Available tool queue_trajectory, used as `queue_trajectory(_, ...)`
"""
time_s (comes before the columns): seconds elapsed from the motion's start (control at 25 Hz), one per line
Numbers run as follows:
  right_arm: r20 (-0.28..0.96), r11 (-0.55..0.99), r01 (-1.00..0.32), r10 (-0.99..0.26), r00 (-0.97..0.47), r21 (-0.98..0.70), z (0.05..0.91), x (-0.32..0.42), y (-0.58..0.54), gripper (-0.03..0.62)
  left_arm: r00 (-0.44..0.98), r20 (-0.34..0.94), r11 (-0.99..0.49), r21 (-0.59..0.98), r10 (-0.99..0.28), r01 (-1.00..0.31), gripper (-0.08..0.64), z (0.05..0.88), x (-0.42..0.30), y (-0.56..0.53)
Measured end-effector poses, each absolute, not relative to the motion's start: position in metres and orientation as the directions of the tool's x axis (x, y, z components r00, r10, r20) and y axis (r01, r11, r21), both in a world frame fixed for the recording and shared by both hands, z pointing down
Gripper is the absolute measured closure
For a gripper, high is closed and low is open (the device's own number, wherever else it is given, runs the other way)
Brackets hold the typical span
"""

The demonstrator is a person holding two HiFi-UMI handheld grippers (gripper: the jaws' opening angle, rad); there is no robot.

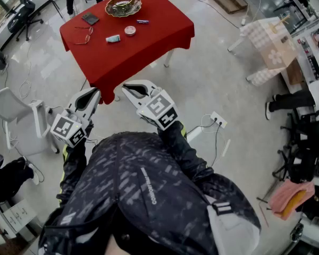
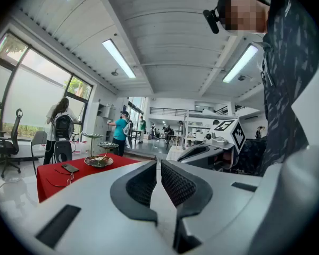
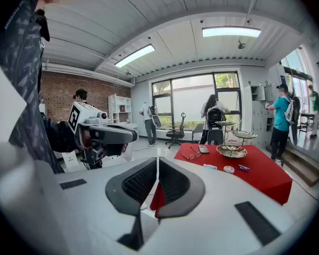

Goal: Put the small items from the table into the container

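The left tool and the right tool hover side by side, each with its jaws pressed together on nothing. Well ahead of them stands the red-covered square worktop. On it lie a round pink tin, a small white-and-blue packet, a thin purple stick, wire-rimmed glasses and a dark flat phone, all near the golden metal bowl.

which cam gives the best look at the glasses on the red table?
Head view: the glasses lie fully visible from above, nothing in front. Right gripper view shows them small and at a low angle; left gripper view shows only a thin outline.
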State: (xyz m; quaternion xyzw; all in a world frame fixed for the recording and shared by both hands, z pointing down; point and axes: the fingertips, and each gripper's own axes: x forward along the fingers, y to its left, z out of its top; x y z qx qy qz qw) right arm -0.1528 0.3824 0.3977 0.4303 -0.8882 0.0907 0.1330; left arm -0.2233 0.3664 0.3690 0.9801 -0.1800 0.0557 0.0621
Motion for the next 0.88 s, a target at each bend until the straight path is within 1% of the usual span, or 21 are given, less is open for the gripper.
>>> queue_trajectory(0.16,0.314,0.622,-0.781,-0.732,-0.604,-0.053,0.398,-0.156,0.384,0.568,0.929,0.131,-0.928,0.102,-0.345,-0.359,0.528,0.369,-0.225,0.367)
queue_trajectory(0.32,0.318,0.663,-0.739,-0.679,-0.662,-0.122,0.4,-0.161,0.395,0.568,0.93,0.135,-0.928,0.104,-0.342,-0.357,0.528,0.367,-0.224,0.373)
queue_trajectory(0.48,0.37,0.647,-0.758,-0.686,-0.627,-0.084,0.409,-0.154,0.4,0.568,0.928,0.145,-0.928,0.103,-0.343,-0.359,0.528,0.368,-0.221,0.375)
queue_trajectory(0.64,0.352,0.635,-0.77,-0.707,-0.614,-0.067,0.405,-0.143,0.403,0.574,0.924,0.156,-0.925,0.1,-0.349,-0.366,0.528,0.372,-0.216,0.379)
queue_trajectory(0.88,0.374,0.633,-0.773,-0.707,-0.601,-0.045,0.417,-0.125,0.411,0.572,0.917,0.175,-0.916,0.121,-0.359,-0.382,0.528,0.385,-0.212,0.385)
